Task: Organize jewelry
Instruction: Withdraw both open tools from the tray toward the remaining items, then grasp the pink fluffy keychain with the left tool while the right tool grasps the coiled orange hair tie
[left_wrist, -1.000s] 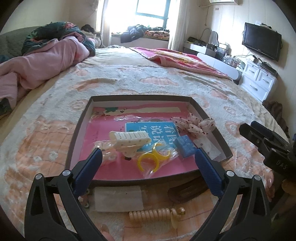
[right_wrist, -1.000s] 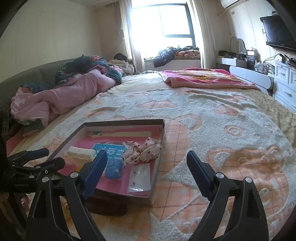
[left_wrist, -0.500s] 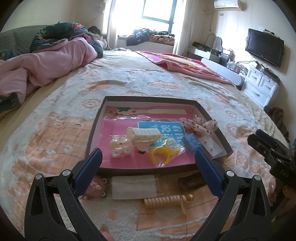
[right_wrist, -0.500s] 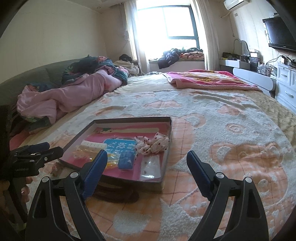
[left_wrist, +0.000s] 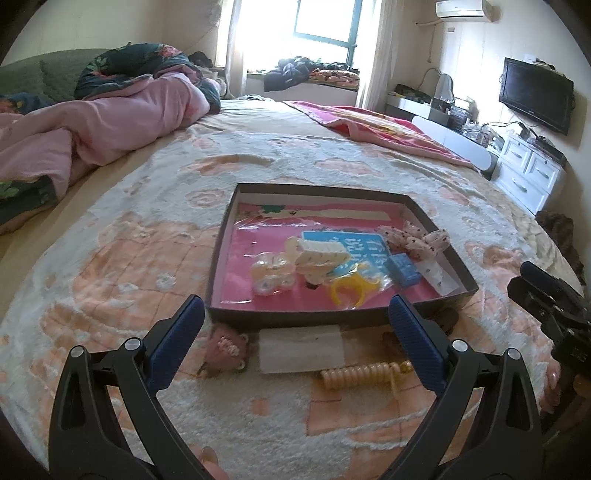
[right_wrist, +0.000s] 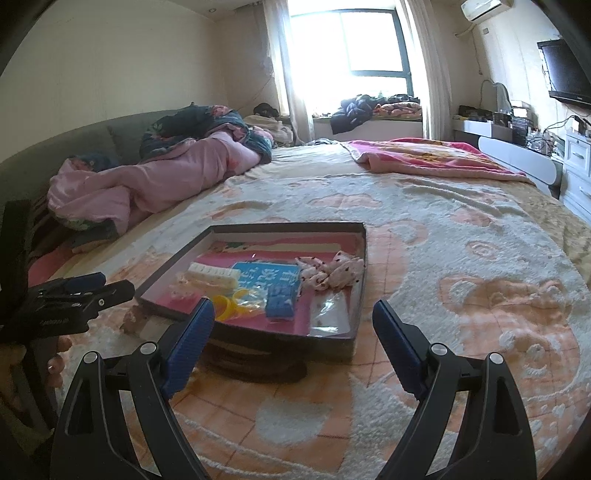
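I saw white Chinese characters on the blue card (left_wrist: 349, 245) lying in the shallow box (left_wrist: 458, 271); I could not read them reliably.

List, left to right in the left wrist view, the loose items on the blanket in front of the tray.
Pink plush piece → white flat packet → cream spiral hair tie.

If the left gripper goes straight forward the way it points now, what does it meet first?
Probably the white card on the blanket, just before the tray. The left gripper is open and empty; depth is unclear.
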